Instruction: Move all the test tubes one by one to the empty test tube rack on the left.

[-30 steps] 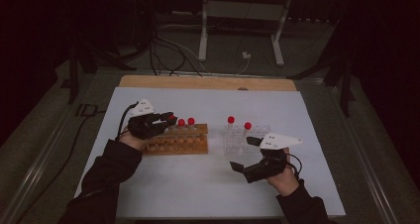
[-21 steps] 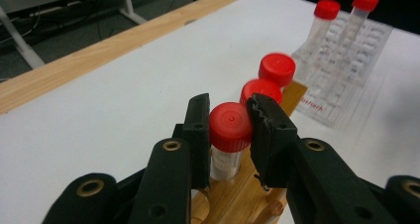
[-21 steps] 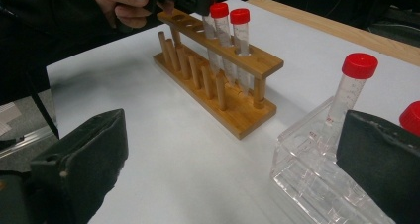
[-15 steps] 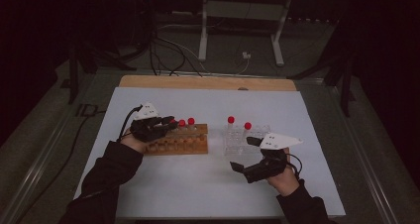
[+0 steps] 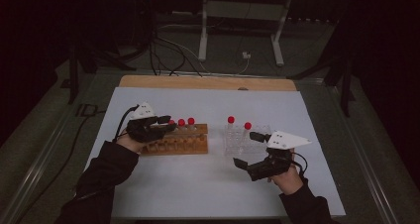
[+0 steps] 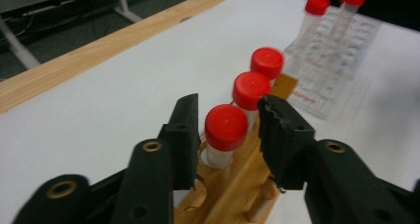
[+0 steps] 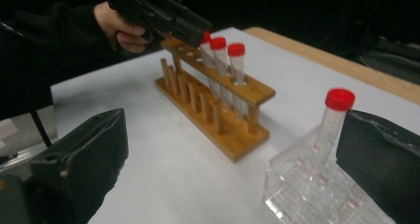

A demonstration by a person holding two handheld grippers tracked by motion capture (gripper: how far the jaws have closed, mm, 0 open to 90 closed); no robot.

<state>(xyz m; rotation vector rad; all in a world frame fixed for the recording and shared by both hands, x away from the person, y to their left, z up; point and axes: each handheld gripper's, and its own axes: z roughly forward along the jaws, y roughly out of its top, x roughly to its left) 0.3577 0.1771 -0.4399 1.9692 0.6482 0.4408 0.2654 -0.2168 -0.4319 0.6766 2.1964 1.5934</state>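
Note:
A wooden rack (image 5: 178, 145) at the table's left holds three red-capped tubes in a row. My left gripper (image 5: 166, 124) sits at the rack's left end. Its jaws have just been opening, and they flank the nearest tube's cap (image 6: 226, 127) with a small gap on each side. The left gripper (image 6: 228, 105) is open, and the tube stands in its hole. A clear plastic rack (image 5: 237, 142) to the right holds two more red-capped tubes. My right gripper (image 5: 247, 149) stands wide open beside it, with one tube (image 7: 337, 115) just inside its right jaw, untouched.
The white table top (image 5: 208, 184) has free room in front of both racks. A wooden strip (image 5: 208, 82) runs along the table's far edge. Behind it are cables and a metal stand's legs (image 5: 203, 35) on the floor.
The left gripper's jaws have parted a little, and the nearest tube's red cap now shows between them. Both hands stay where they were.

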